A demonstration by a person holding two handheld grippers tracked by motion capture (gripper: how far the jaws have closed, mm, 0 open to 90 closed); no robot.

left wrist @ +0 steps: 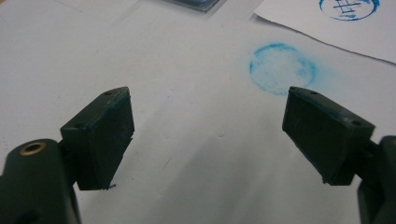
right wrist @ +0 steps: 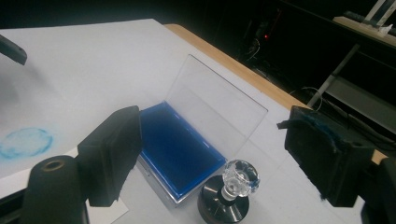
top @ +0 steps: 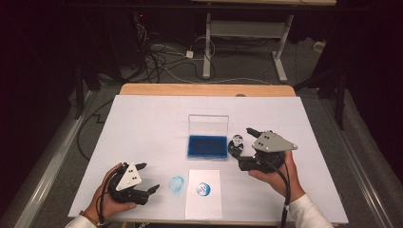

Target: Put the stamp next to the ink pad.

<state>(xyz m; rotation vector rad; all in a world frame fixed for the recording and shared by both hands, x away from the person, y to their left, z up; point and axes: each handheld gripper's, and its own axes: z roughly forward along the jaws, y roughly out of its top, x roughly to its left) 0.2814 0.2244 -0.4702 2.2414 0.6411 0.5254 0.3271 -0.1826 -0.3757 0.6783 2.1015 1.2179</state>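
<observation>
Blue ink pad (top: 207, 146) is lying open while the right gripper (top: 242, 138), jaws apart, is nearing the stamp (top: 236, 144); closing on its knob seems next. Left gripper (top: 149, 178) is gaping, idle.

So the ink pad (top: 207, 146) sits mid-table with the stamp (top: 236, 142) just to its right. The paper sheet (top: 203, 194) lies in front of the pad, and the round smudge (top: 177, 185) is just left of that sheet.
</observation>
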